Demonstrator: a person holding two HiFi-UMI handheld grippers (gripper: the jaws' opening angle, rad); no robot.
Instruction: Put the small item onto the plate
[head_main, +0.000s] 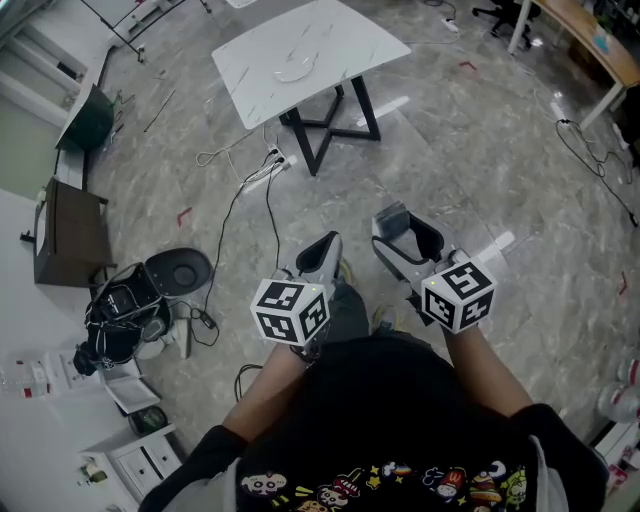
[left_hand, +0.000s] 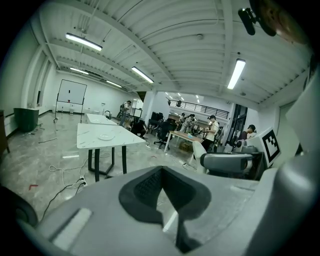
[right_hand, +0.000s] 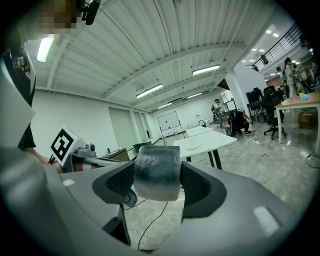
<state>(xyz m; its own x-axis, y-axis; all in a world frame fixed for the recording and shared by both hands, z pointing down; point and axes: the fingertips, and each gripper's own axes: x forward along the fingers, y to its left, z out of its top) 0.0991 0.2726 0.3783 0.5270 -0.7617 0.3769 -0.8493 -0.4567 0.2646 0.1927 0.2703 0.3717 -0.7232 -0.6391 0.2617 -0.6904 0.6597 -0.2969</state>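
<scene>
1. Left tongs (head_main: 323, 248) (left_hand: 161, 174): held low in front of the person. Dark pads pressed together at the tips, with nothing between them.

2. Right tongs (head_main: 404, 228) (right_hand: 156, 189): held just beside the left tongs, to their right and level with them. Pinching the small item.

3. Small item (head_main: 392, 214) (right_hand: 156, 167): grey, rounded block with a dimpled skin. Clamped upright between the right tongs' two pads, touching both, with its top standing proud of the pads.

4. Cable (head_main: 236, 200): dark, trailing over the stone floor ahead of the left tongs, between them and the table.

5. Power strip (head_main: 268, 166): white, on the floor beyond the cable, near the table's foot.

6. Table (head_main: 345, 38) (left_hand: 89, 143) (right_hand: 216, 140): white marbled top on a dark crossed frame. Well ahead of both tongs, more on the left tongs' side.

7. Plate (head_main: 297, 70) (left_hand: 106, 136) (right_hand: 192, 145): white and shallow, near the middle of the table top. Well apart from the small item.
</scene>
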